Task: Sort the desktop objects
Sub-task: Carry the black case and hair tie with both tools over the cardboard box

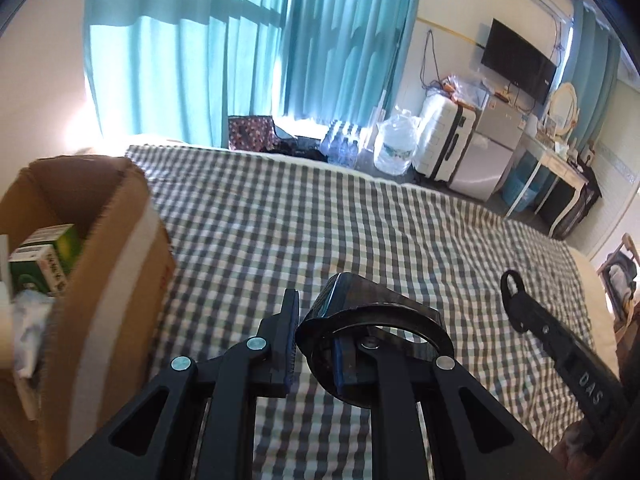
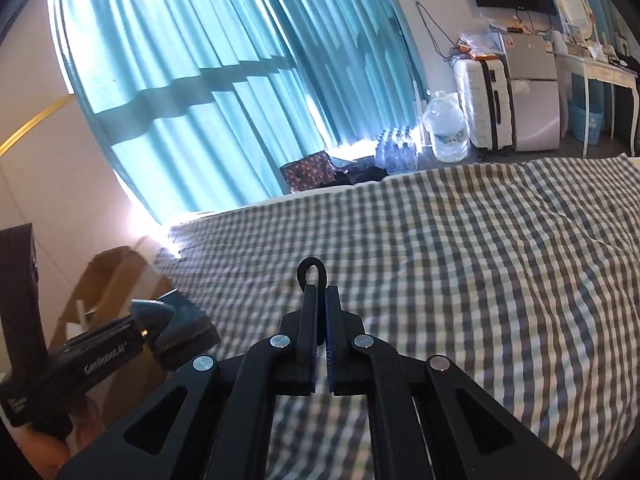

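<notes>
My left gripper (image 1: 316, 340) is shut on the wall of a black tape roll (image 1: 376, 320), with the right finger inside the ring, held above the checked bedspread (image 1: 320, 208). An open cardboard box (image 1: 100, 248) stands just to its left and holds a green carton (image 1: 48, 256) and crumpled white paper. My right gripper (image 2: 322, 312) is shut on a thin black looped item (image 2: 310, 270) that sticks out past its fingertips. The right gripper also shows in the left wrist view (image 1: 516, 300), to the right. The left gripper and tape roll show in the right wrist view (image 2: 176, 328) beside the box (image 2: 116, 280).
The bed is covered by the grey-and-white checked spread (image 2: 480, 260). Beyond it are teal curtains (image 1: 240, 48), a pack of water bottles (image 1: 344, 144), a large water jug (image 1: 394, 140), a white suitcase (image 1: 444, 136), a small fridge (image 1: 492, 148) and a desk (image 1: 560, 168).
</notes>
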The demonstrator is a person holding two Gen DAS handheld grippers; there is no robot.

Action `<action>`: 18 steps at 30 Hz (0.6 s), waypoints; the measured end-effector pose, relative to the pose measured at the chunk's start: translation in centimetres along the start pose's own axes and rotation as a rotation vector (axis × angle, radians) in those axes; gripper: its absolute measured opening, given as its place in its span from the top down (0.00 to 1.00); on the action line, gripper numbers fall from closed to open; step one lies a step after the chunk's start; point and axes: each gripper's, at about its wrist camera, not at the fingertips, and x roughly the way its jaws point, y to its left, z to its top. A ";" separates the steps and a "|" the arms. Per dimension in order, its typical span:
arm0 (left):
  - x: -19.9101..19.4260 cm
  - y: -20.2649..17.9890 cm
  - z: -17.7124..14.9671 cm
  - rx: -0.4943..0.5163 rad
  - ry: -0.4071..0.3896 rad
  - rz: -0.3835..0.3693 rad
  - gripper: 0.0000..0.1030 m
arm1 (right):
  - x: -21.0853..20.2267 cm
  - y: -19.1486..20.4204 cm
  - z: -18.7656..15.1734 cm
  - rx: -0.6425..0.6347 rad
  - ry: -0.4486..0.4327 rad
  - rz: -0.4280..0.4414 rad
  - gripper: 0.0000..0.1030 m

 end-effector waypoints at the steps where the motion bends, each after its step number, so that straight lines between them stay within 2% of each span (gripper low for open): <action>1: -1.0 0.5 0.1 -0.003 -0.013 0.000 0.86 | -0.9 1.1 -0.2 -0.016 -0.009 0.002 0.97; 8: -7.8 4.3 1.3 -0.071 -0.110 -0.021 0.86 | -5.4 7.9 -0.9 -0.107 -0.049 0.041 0.97; 13: -11.8 7.4 3.4 -0.056 -0.167 -0.027 0.86 | -7.0 13.7 -0.4 -0.175 -0.071 0.098 0.97; 18: -14.8 11.1 6.0 -0.014 -0.196 0.005 0.86 | -7.4 18.8 -0.7 -0.226 -0.071 0.150 0.97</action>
